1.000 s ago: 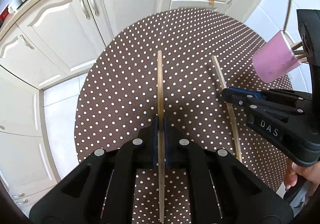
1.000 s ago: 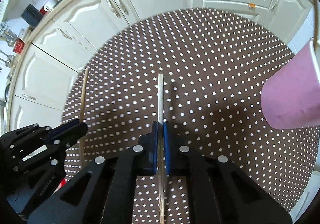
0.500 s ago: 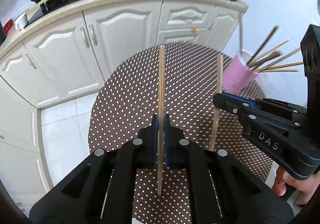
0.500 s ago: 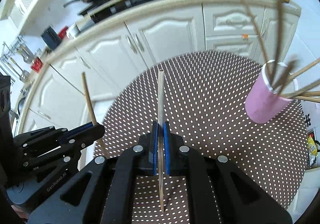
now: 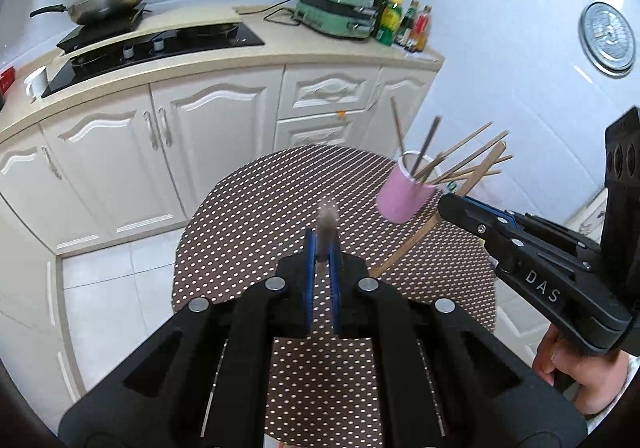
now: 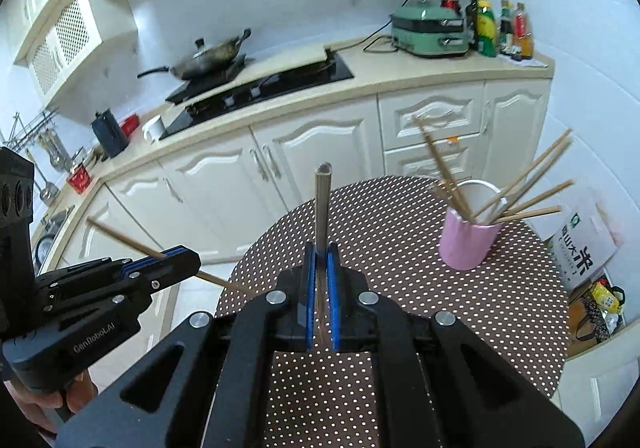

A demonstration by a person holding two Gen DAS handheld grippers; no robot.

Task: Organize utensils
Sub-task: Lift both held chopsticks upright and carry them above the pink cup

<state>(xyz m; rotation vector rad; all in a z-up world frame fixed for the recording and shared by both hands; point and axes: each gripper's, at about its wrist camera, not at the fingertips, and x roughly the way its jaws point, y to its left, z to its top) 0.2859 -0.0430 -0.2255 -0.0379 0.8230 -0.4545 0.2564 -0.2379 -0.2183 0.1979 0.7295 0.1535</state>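
Note:
My left gripper [image 5: 321,248] is shut on a wooden chopstick [image 5: 326,226] that points toward the camera, blurred. It also shows in the right wrist view [image 6: 180,262], its chopstick [image 6: 120,236] slanting up left. My right gripper [image 6: 320,252] is shut on another chopstick [image 6: 322,203], held upright. In the left wrist view the right gripper [image 5: 448,203] holds its chopstick [image 5: 404,250] tilted beside the pink cup [image 5: 404,197]. The pink cup [image 6: 468,242] stands on the dotted round table [image 6: 400,268] and holds several chopsticks.
White kitchen cabinets [image 5: 208,139] and a counter with a stove and wok [image 5: 104,3] stand behind the table. A green appliance [image 6: 428,31] and bottles sit on the counter. A white bag [image 6: 580,248] lies right of the table.
Both grippers have lifted and tilted up with their chopsticks, so the views now show the counter and wall. The right gripper has moved closer to the pink cup.

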